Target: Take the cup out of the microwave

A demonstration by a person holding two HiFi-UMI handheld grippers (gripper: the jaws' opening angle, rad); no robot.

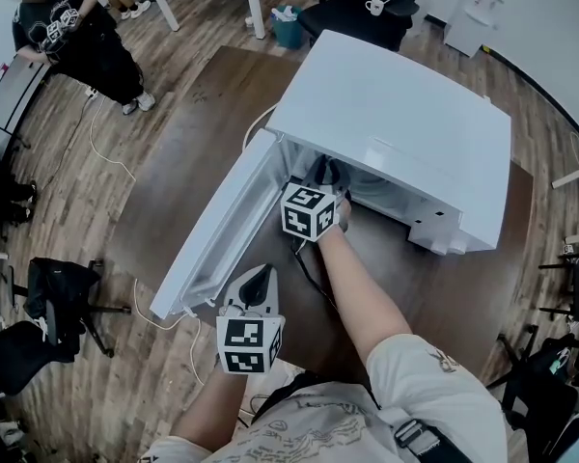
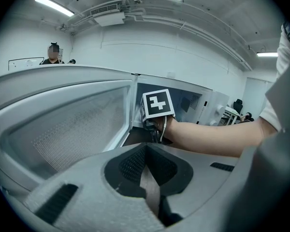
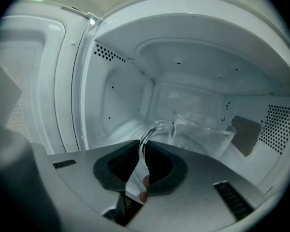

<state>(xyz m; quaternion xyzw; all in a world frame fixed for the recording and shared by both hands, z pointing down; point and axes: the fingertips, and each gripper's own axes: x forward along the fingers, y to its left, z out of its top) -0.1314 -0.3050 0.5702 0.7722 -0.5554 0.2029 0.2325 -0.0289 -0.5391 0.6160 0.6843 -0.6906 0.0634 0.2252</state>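
Head view, looking steeply down: a white microwave (image 1: 396,133) sat on a dark wood table (image 1: 198,114), its door (image 1: 222,230) swung wide open to the left. The person's right arm reached into the cavity w/ the right gripper (image 3: 141,164). In the right gripper view, its jaws were closed on the curved handle (image 3: 155,129) of a clear glass cup (image 3: 205,132). The cup stood upright on the microwave floor, toward the back right, and didn't look lifted. The left gripper (image 2: 149,175) hovered outside, near the door's lower edge, jaws together w/ nothing between them. Progress, as a judgement: door open & handle gripped, so approx. halfway. Left to do: lift the cup, draw it out through the opening & set it down outside, prob. on the table.
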